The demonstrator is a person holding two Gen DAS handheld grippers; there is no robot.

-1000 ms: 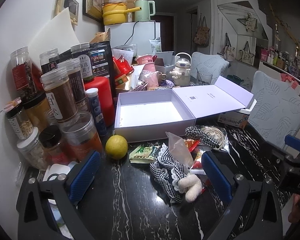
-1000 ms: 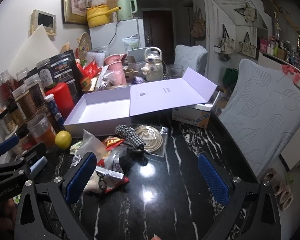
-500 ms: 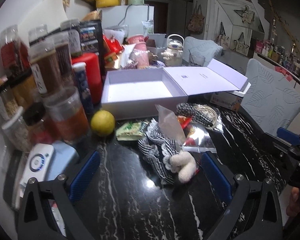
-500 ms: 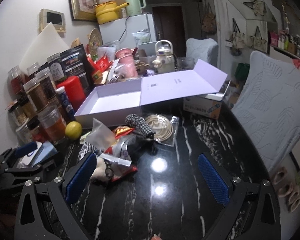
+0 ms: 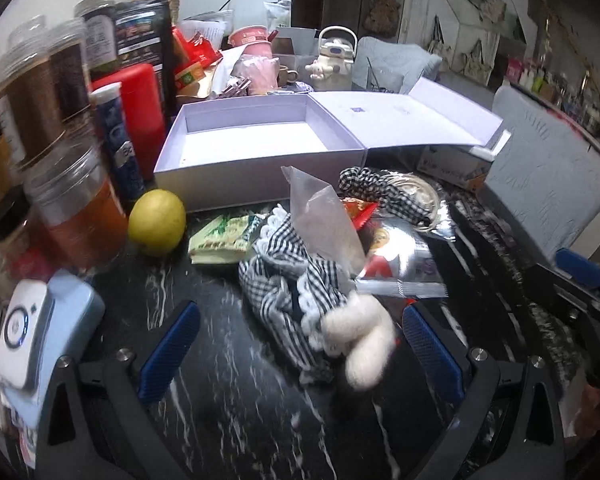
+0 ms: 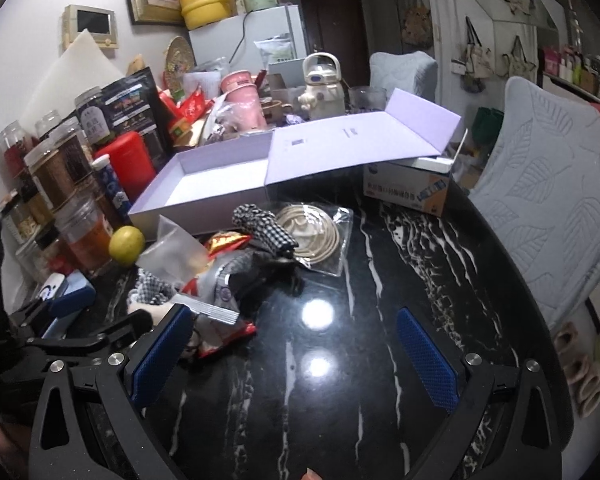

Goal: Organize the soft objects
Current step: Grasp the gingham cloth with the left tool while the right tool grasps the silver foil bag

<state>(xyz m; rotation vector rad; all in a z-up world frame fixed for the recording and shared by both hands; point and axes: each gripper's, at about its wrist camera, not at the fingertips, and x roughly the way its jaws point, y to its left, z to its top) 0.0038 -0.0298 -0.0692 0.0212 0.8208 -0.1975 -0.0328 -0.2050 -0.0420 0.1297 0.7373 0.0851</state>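
Note:
A black-and-white checked cloth with white fluffy pompoms [image 5: 300, 300] lies on the black marble table, just ahead of my open left gripper [image 5: 300, 344]; the pompoms [image 5: 360, 340] sit between its blue pads. A second checked fabric piece [image 5: 376, 188] [image 6: 264, 228] rests behind, near a bagged coil [image 6: 312, 236]. An open lilac box [image 5: 256, 140] [image 6: 204, 188] stands empty behind the pile. My right gripper [image 6: 292, 356] is open over bare table, right of the pile, nothing between its fingers.
Jars [image 5: 72, 208], a red canister [image 5: 140, 108] and a lemon [image 5: 156, 222] crowd the left. Snack packets [image 5: 220, 236] [image 5: 400, 264] and a clear bag [image 5: 320, 216] mix with the fabrics. A white-blue device [image 5: 40, 328] lies front left. A padded chair [image 6: 548, 200] stands right.
My left gripper has moved forward and lower toward the checked cloth, so the pompoms now sit between its pads. The right gripper drifted slightly; both stay open.

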